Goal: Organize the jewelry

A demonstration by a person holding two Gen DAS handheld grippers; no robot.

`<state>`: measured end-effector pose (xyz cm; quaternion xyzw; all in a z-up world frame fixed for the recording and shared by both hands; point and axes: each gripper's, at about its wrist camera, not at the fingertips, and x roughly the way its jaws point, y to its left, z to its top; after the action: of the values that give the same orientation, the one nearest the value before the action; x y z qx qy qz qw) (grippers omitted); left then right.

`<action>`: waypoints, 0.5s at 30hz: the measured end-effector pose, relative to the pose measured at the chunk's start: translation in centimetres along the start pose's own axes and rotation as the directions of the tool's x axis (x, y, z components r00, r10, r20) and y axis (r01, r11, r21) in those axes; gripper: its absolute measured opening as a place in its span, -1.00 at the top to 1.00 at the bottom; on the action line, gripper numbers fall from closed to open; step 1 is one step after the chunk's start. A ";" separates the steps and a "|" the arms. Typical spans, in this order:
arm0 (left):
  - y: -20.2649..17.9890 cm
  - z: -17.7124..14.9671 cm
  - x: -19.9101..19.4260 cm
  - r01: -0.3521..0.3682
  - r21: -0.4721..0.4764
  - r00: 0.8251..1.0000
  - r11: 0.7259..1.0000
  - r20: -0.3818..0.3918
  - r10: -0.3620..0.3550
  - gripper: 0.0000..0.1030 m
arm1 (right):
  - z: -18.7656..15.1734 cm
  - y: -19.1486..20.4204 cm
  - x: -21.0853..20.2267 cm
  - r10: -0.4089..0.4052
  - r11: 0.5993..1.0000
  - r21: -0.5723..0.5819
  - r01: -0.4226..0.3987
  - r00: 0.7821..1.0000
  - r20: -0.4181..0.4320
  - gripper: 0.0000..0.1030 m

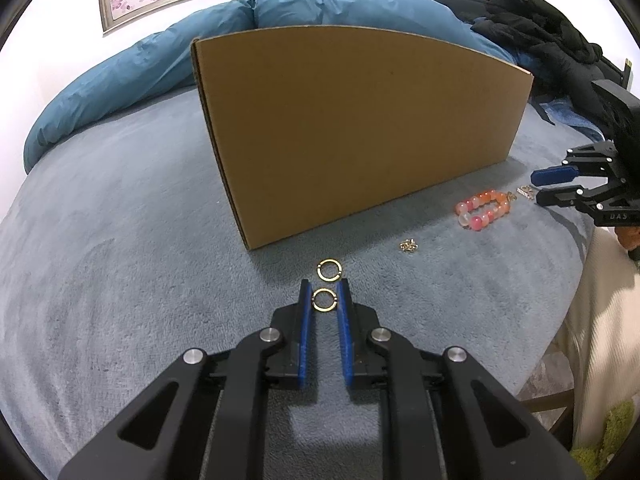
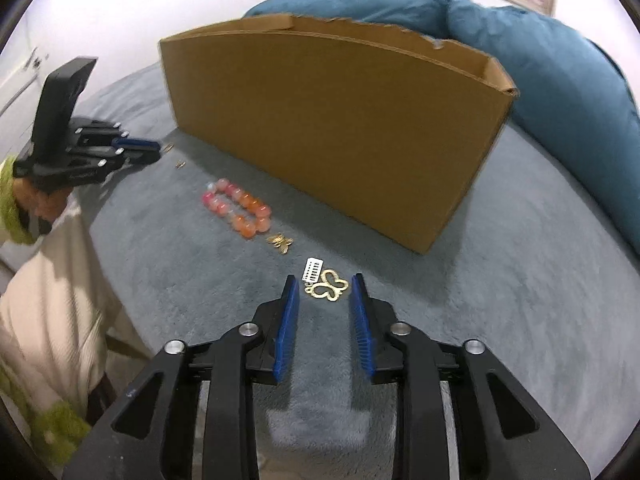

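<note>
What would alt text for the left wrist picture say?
Left tongs closed around a gold ring lying on a grey blanket, a second ring just beyond. Behind stands a cardboard box; a pink bead bracelet lies to its right, near the right tongs.

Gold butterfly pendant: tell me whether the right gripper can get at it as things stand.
Probably yes. The gold butterfly pendant lies flat on the grey blanket, between the right gripper fingers; nothing covers it, though a small white tag touches it.
</note>
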<state>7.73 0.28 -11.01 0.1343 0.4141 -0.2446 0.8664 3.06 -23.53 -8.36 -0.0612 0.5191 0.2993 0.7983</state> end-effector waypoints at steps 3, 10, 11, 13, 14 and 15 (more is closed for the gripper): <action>-0.2 0.0 0.0 -0.004 0.002 1.000 1.000 -0.001 0.004 0.77 | 0.1 -0.1 0.8 0.009 0.999 -0.047 -0.010 1.000 -0.026 0.39; -0.3 0.0 0.0 -0.008 0.004 1.000 1.000 -0.003 0.008 0.77 | 0.5 -0.4 2.0 0.063 0.991 -0.113 -0.070 0.996 -0.065 0.43; -0.3 0.0 0.0 -0.008 0.005 1.000 1.000 -0.002 0.008 0.77 | 0.5 -0.6 2.2 0.075 0.990 -0.114 -0.083 0.995 -0.072 0.46; -0.3 -0.1 0.1 -0.008 0.004 1.000 1.000 -0.002 0.008 0.77 | 0.6 -1.1 2.5 0.095 0.989 -0.107 -0.103 0.993 -0.076 0.51; -0.3 0.0 0.1 -0.008 0.005 1.000 1.000 -0.002 0.008 0.77 | 0.7 -1.3 2.6 0.105 0.988 -0.102 -0.113 0.992 -0.075 0.55; -0.3 0.0 0.1 -0.008 0.005 1.000 1.000 -0.002 0.008 0.77 | 0.6 -1.4 2.5 0.110 0.988 -0.100 -0.117 0.991 -0.075 0.59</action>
<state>7.58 0.02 -11.10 0.1383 0.4141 -0.2419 0.8665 5.00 -23.35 -10.57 -0.0833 0.5326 0.3688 0.7572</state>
